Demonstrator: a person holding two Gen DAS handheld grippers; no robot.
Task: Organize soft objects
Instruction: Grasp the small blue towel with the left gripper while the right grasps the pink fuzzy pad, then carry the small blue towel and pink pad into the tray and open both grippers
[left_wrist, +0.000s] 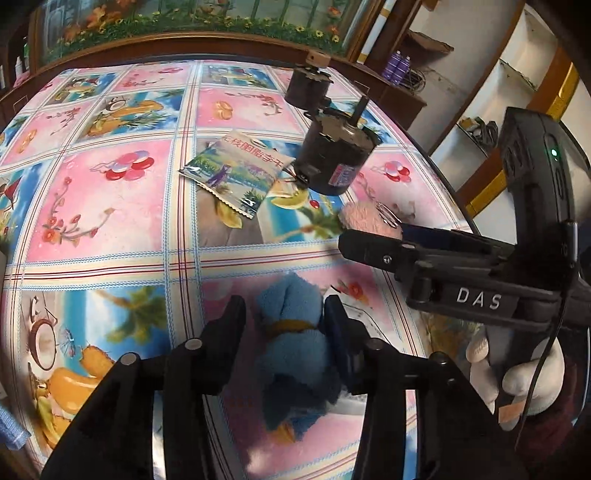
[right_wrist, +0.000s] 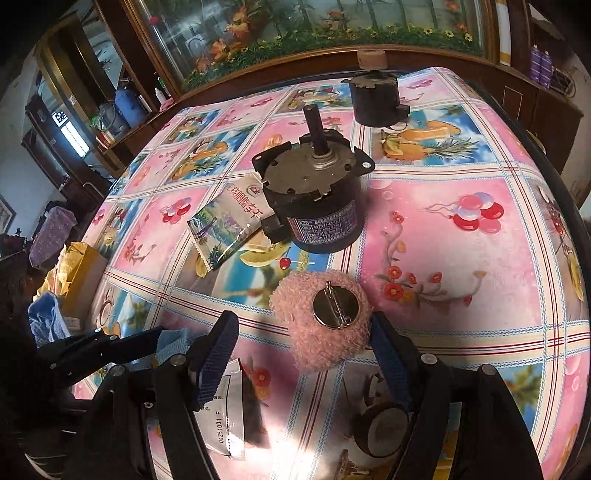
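A blue plush toy (left_wrist: 291, 343) with a yellow band lies on the patterned tablecloth (left_wrist: 110, 206). My left gripper (left_wrist: 286, 319) is open and straddles it; the right finger touches the plush, and a thin gap shows at the left finger. A pink fuzzy pompom (right_wrist: 310, 343) with a round metal pin clasp (right_wrist: 336, 304) on top sits between the open fingers of my right gripper (right_wrist: 304, 347), resting against the right blue pad (right_wrist: 389, 358). In the left wrist view the right gripper (left_wrist: 373, 236) reaches in from the right to the pompom (left_wrist: 364, 218), held by a white-gloved hand (left_wrist: 517, 380).
A large black motor (right_wrist: 314, 199) stands just beyond the pompom, with a smaller motor (right_wrist: 375, 98) near the far edge. A snack packet (right_wrist: 225, 221) lies left of the large motor. A white packet (right_wrist: 229, 410) lies under the right gripper. A wooden cabinet runs behind the table.
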